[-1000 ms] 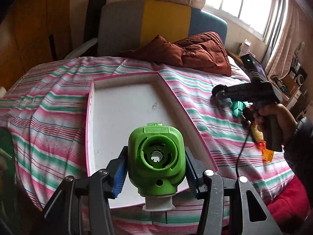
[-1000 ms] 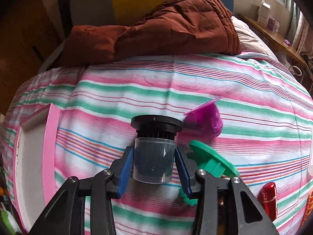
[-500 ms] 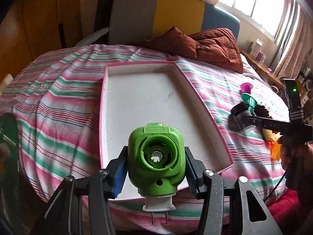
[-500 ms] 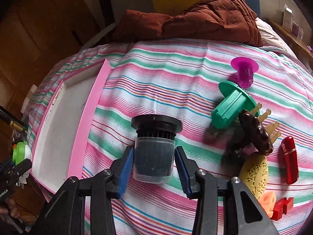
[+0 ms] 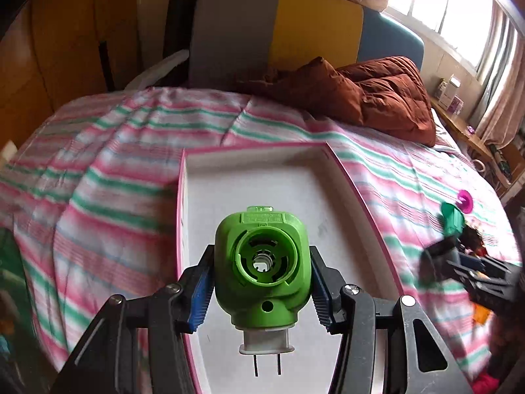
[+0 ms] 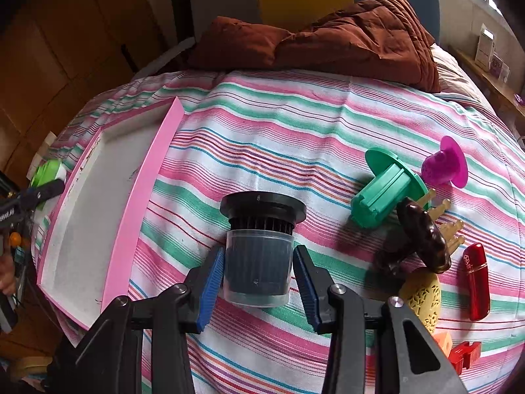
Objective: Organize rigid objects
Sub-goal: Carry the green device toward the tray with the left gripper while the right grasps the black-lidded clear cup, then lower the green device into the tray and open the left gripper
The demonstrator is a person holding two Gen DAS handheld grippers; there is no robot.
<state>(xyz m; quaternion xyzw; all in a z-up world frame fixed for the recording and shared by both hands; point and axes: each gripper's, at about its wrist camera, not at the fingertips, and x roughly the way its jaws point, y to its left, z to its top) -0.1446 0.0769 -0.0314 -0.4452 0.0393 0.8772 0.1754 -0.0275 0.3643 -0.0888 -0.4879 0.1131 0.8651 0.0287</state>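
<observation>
Green plug-in unit (image 5: 262, 269) is clamped btwn the blue pads of the left gripper (image 5: 262, 287), prongs hanging down, hovering over the near end of the pink tray (image 5: 357, 193) w/ the white floor. Right gripper (image 6: 259, 271) is squeezed on a black-capped filter cup (image 6: 259, 246), held above the striped bedsheet (image 6: 279, 124) just right of the tray, tho the right pad looks a bit off the cup wall so the grip may be lighter than it seems. Rest of the pile sits far right: teal flanged piece (image 6: 380, 193), magenta cup (image 6: 446, 164), brown hairbrush (image 6: 423, 236), red lighter (image 6: 475, 282), yellow perforated thing (image 6: 423, 292). What could go wrong imo: tray's on a soft bed, so dropping the plug near the edge could tip it or let the thing roll out. Also both grippers heading for the same tray = they could bump. And the cup is smooth, might slip if it's tilted.
</observation>
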